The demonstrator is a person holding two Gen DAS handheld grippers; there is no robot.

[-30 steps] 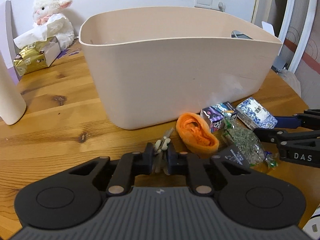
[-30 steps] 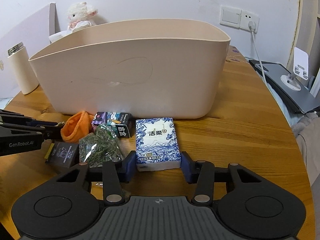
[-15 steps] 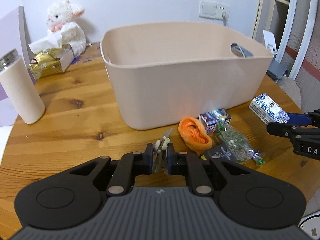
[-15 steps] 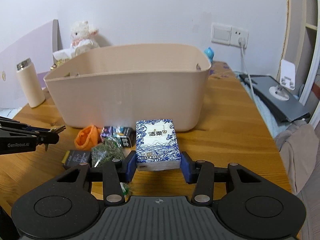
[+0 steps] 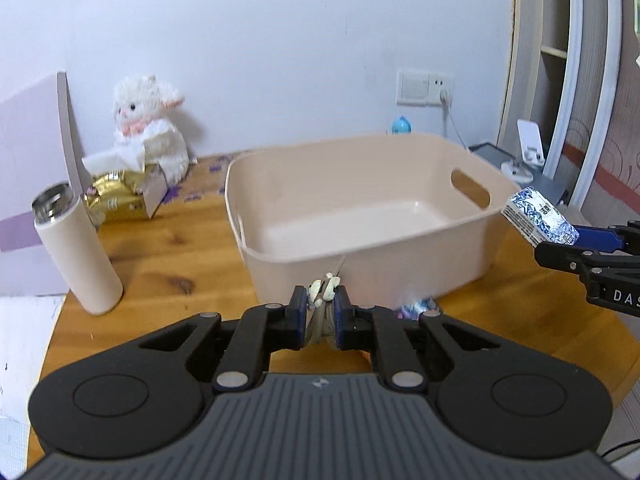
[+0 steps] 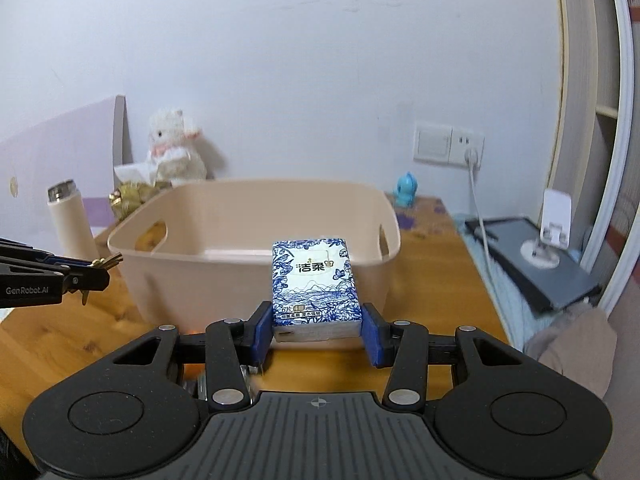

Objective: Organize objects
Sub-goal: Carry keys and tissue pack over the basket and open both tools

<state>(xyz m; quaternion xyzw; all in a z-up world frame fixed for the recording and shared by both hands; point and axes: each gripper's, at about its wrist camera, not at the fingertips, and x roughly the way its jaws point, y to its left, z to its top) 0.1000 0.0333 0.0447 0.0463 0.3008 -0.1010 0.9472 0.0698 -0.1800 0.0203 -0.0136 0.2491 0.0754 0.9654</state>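
In the right wrist view, the right gripper [image 6: 318, 330] sits low centre, its blue fingers [image 6: 263, 330] closed on the sides of a tissue pack [image 6: 314, 286] — blue and white, held flat with its printed face up. The pack hangs in the air in front of the bin [image 6: 256, 248], a pale beige tub with handle slots, so it looks lifted to clear the near rim before a drop inside.

In the left wrist view, the left gripper [image 5: 322, 314] is low centre, its fingers [image 5: 298, 312] pinched almost together on keys [image 5: 325, 296]. Pale key heads poke up above the narrow gap. From the right wrist view the same bunch shows at the left edge, one key dangling below the fingers. The tight pinch suits so thin a thing.

Both grippers are raised above the wooden surface [image 5: 160, 264] and face the bin, which fills the middle of the frame and looks empty inside. My reading: both items are on their way in, neither released yet. A small colourful packet [image 5: 416, 306] lies on the surface at the bin's near wall, not yet stowed.

Further out, at the left — a white bottle [image 5: 76, 248], a gold tissue box [image 5: 120, 198] and a plush lamb [image 5: 150, 136] against the wall.
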